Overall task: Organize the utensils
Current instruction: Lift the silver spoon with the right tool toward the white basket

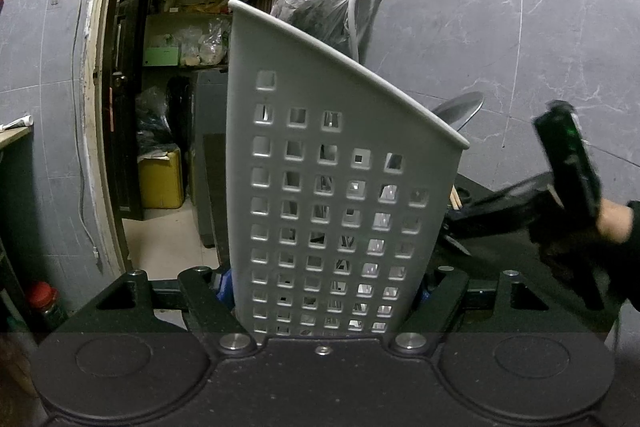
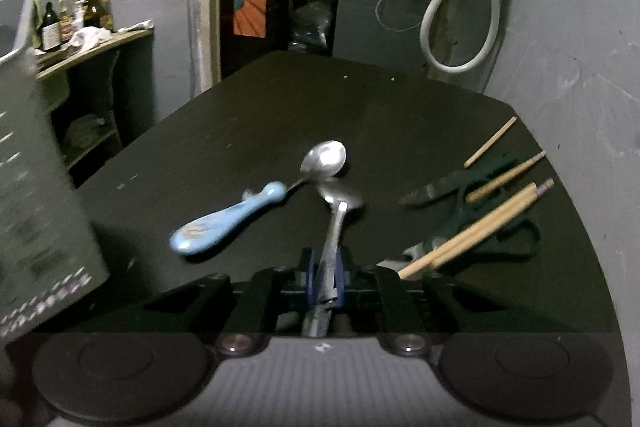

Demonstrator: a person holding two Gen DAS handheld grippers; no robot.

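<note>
Right gripper [image 2: 325, 277] clamped on metal spoon [image 2: 335, 219] handle low over table [image 2: 280, 99], left gripper [image 1: 326, 301] hugging holder [image 1: 320, 163], prob gonna bump blue-handled spoon [image 2: 256, 205] touching its bowl or twist loose w/ that thin pinch, esp if lifted fast.

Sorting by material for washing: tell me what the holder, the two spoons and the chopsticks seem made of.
Holder: matte grey plastic by its look, moulded with square holes.
Spoon in the right gripper: all shiny metal, probably steel.
Blue spoon: glossy metal bowl; the pale blue handle looks like plastic or ceramic, the blur leaves that open.
Chopsticks: light tan, matte, likely bamboo or wood.
</note>
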